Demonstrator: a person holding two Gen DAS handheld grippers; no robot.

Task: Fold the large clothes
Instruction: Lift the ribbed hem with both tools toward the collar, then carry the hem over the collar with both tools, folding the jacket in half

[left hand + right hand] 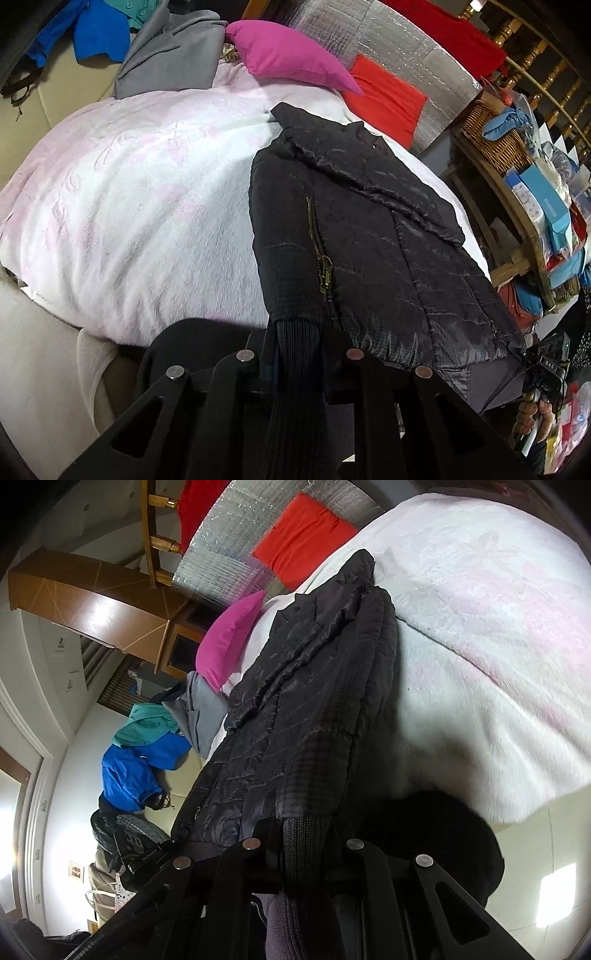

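A black quilted jacket [369,229] with a brass zipper lies on a white and pale pink blanket [147,192]. My left gripper [299,354] is shut on the jacket's ribbed knit hem at its near end. In the right wrist view the same jacket [310,709] stretches away over the blanket [480,646], and my right gripper [306,849] is shut on another ribbed knit edge at the near end. The right gripper also shows at the lower right of the left wrist view [543,365].
A magenta pillow [288,55], a red cushion [388,96] and a grey garment [170,51] lie at the blanket's far end. Blue and teal clothes [147,753] lie beyond. A wooden shelf [517,206] with a wicker basket and boxes stands to the right.
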